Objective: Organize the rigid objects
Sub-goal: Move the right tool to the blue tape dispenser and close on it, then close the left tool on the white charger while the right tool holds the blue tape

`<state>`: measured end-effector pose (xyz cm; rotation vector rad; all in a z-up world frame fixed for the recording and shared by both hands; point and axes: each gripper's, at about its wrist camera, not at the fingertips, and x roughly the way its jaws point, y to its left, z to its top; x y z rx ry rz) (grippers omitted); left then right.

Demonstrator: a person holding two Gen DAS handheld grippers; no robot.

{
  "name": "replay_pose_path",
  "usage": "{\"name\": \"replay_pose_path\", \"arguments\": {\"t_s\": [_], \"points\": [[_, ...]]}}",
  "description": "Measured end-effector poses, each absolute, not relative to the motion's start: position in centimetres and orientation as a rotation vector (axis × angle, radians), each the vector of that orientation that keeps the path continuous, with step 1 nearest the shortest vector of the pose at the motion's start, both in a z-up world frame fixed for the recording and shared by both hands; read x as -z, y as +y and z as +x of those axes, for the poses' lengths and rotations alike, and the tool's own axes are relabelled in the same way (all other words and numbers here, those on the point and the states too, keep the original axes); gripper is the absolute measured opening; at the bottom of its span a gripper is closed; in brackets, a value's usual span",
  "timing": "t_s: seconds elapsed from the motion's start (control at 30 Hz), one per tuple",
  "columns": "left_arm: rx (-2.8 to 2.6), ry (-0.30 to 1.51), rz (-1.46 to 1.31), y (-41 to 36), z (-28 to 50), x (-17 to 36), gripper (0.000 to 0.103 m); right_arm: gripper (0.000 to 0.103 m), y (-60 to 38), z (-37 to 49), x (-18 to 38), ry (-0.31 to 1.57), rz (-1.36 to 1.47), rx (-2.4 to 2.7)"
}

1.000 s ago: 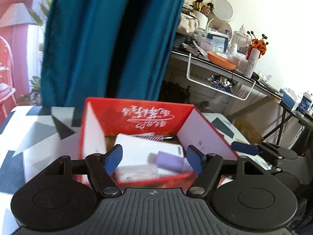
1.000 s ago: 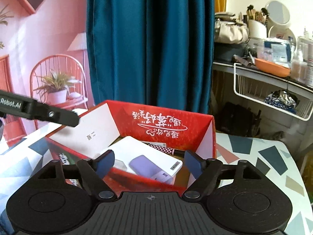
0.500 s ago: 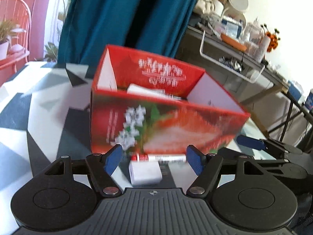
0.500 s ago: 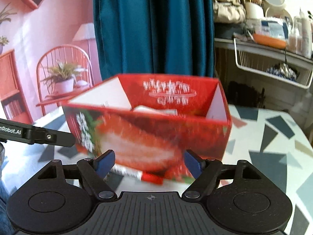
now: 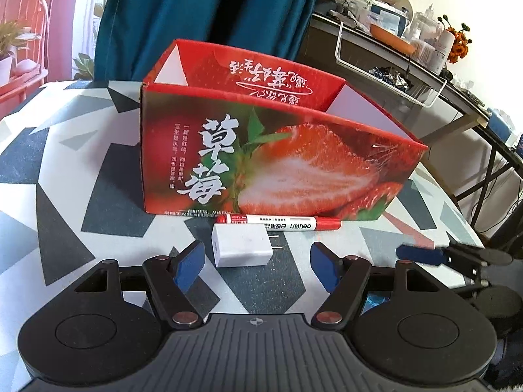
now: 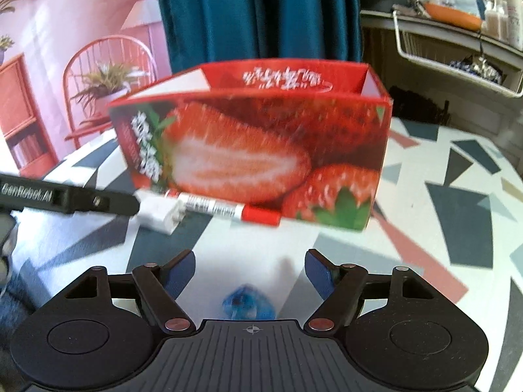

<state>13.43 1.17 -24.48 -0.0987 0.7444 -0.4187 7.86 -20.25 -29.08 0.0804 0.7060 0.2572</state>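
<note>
A red strawberry-print box (image 5: 268, 160) (image 6: 258, 156) stands open-topped on the patterned table. Along its near base lies a red-and-white marker (image 5: 278, 222) (image 6: 225, 209). A white plug adapter (image 5: 241, 245) (image 6: 160, 213) lies just in front of the marker. My left gripper (image 5: 256, 266) is open, low over the table, with the adapter just ahead of and between its fingertips, untouched. My right gripper (image 6: 250, 272) has its jaws closing with nothing pressed between them. A small blue object (image 6: 248, 303), blurred, lies on the table under it. The box contents are hidden from here.
The right gripper's finger (image 5: 421, 254) reaches in at the left wrist view's right. The left gripper's black finger (image 6: 68, 197) crosses the right wrist view's left. A teal curtain (image 5: 209, 13) hangs behind the table; a cluttered shelf with a wire basket (image 5: 392, 65) stands at right.
Both grippers came down from above the box to table level in front of it. The box interior dropped out of sight; the marker, adapter and blue object came into view. The right jaws narrowed.
</note>
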Motion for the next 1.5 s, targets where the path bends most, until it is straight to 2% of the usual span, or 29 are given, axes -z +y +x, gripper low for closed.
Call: {"name": "replay_pose_path", "arguments": {"t_s": [0.2, 0.33, 0.47, 0.53, 1.03, 1.5], "points": [[0.410, 0.745, -0.114, 1.4, 13.2, 24.5, 0.073, 0.059, -20.9, 7.0, 30.2, 0.786, 0.071, -0.260], [0.412, 0.744, -0.117, 1.4, 13.2, 24.5, 0.073, 0.046, -21.0, 6.7, 30.6, 0.806, 0.038, -0.259], [0.413, 0.749, -0.120, 1.4, 13.3, 24.7, 0.073, 0.037, -20.6, 6.8, 30.7, 0.786, -0.007, -0.275], [0.413, 0.755, -0.119, 1.3, 13.3, 24.9, 0.073, 0.028, -20.5, 7.1, 30.8, 0.775, -0.017, -0.284], [0.402, 0.781, -0.098, 1.0, 13.5, 25.8, 0.073, 0.028, -19.7, 11.1, 31.6, 0.690, -0.085, -0.326], [0.384, 0.805, -0.064, 0.2, 14.1, 27.0, 0.073, 0.028, -19.9, 11.0, 32.1, 0.652, -0.069, -0.327]]}}
